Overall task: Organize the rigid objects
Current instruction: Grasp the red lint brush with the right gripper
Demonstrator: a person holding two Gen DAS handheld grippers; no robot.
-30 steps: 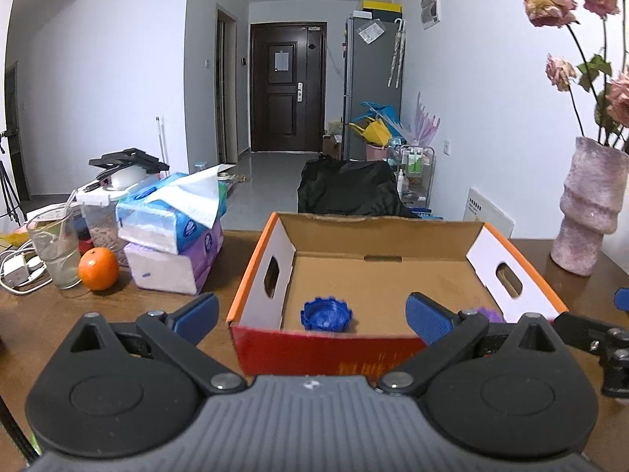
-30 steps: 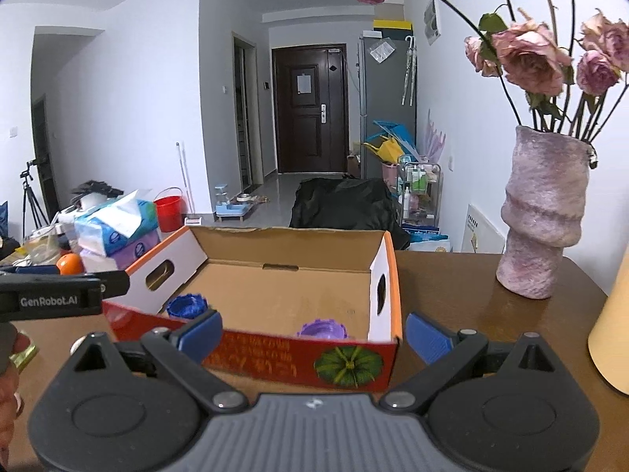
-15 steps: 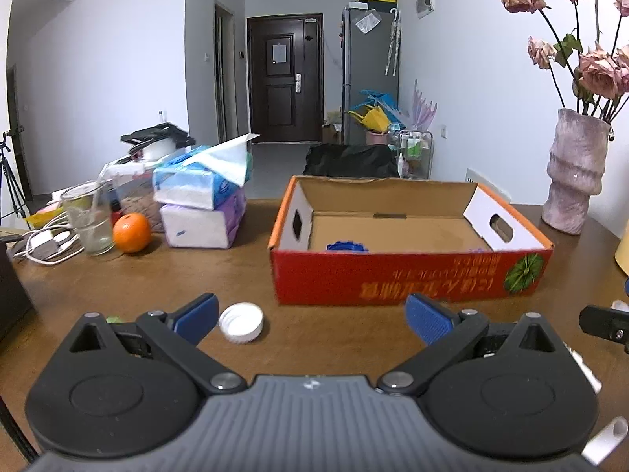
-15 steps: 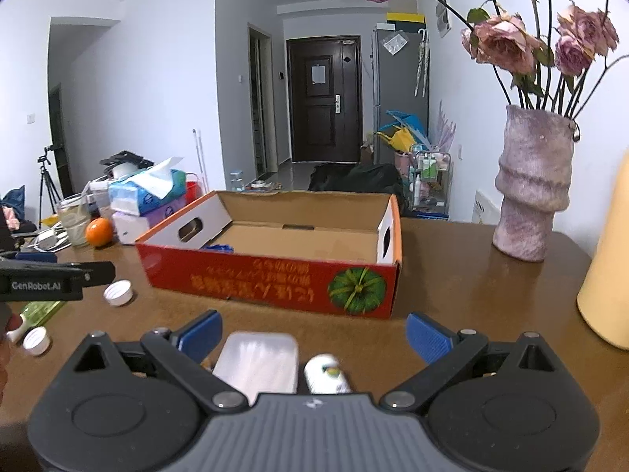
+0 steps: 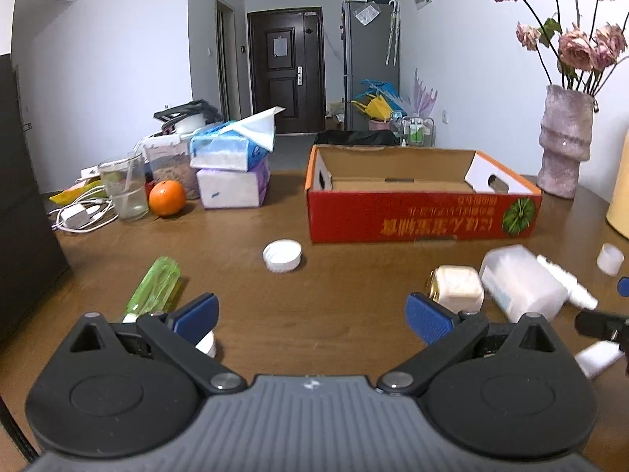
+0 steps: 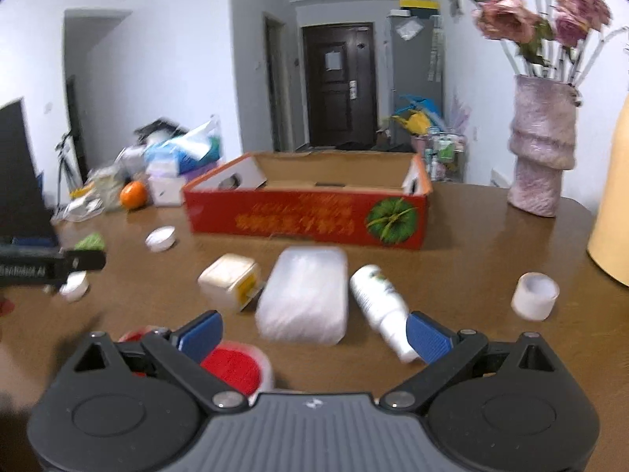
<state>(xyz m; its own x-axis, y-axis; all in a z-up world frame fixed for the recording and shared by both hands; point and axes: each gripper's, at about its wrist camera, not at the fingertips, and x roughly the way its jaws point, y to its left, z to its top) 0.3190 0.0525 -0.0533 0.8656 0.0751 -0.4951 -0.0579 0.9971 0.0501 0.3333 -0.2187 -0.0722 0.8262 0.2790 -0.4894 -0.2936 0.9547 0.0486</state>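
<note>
we hold both claws wide open and empty above the table (image 5: 314, 204). our left claw (image 5: 312, 310) hangs between a green bottle (image 5: 155, 285) and a cream jar (image 5: 458, 285), touching neither. our right claw (image 6: 312, 334) hangs over a clear tub (image 6: 304, 295), with a white bottle (image 6: 383, 301) just beside its right finger and a red lid (image 6: 232, 365) under its left. we count one box (image 6: 310, 216), well ahead of the clutter, its inside hidden by the front wall. we count three white caps: one (image 5: 282, 255) near the box, one (image 6: 74, 285) by the left claw, one (image 6: 534, 295) far right. one vase (image 6: 542, 145) stands behind.
</note>
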